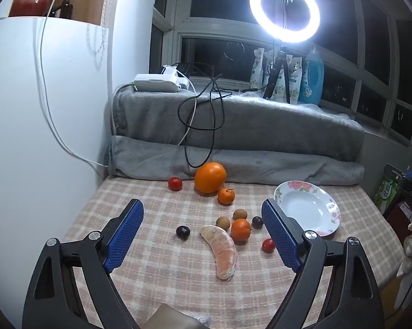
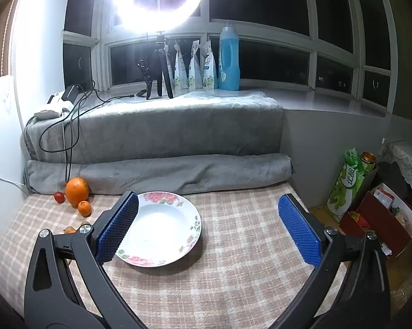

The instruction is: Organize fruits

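Left wrist view puts the fruit straight ahead of the left gripper, between the lines of its two wide-spread, empty jaws: a peeled citrus segment lies nearest, its long axis running from just ahead toward the camera, curved and slightly slanted, so it lies roughly along the fingers, not across them. Just beyond it sit a small mandarin, two brown longan-like fruits, a dark plum off toward the left finger, another dark fruit and a red tomato close beside the right finger. Farther out stand a second mandarin, a big orange and another tomato against the grey blanket roll. The plate lies to the right of this gripper, partly behind its right finger, and is bare. In the right wrist view the right gripper is likewise spread open and empty, with the plate just ahead and partly behind its left finger; the fruit lies off to its left. I judge the left hand nearer the fruit, the right nearer the plate. Both grippers tilt gently down toward the checked cloth.
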### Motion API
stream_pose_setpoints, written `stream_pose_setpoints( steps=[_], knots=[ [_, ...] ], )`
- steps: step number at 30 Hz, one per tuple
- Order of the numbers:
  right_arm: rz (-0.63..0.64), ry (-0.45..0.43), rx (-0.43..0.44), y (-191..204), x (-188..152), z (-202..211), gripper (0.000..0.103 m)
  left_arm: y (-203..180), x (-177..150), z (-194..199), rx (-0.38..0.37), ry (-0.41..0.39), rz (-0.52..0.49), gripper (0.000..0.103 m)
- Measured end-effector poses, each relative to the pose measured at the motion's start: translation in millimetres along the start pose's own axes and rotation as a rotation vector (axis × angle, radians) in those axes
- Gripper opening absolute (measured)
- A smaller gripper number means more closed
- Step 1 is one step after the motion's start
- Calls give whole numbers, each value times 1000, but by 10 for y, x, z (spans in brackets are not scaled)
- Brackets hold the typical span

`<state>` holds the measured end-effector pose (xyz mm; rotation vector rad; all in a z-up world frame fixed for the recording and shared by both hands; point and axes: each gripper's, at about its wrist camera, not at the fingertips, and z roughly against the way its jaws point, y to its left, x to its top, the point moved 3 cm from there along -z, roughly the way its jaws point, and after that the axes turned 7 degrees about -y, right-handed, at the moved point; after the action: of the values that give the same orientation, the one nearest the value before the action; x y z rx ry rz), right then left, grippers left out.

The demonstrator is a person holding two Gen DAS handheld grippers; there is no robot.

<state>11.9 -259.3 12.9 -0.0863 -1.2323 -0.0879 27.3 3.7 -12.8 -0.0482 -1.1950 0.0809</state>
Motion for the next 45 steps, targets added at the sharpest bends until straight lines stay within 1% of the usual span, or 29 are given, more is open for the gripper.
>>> stream_pose_setpoints(
  steps=[21, 45],
  knots=[
    [-1, 11, -9, 80, 9, 19, 103, 15, -10, 6, -8, 1, 4, 88],
    [-3, 13, -8, 85, 4, 4, 103, -13, -21, 1, -20, -1, 3, 88]
  ],
)
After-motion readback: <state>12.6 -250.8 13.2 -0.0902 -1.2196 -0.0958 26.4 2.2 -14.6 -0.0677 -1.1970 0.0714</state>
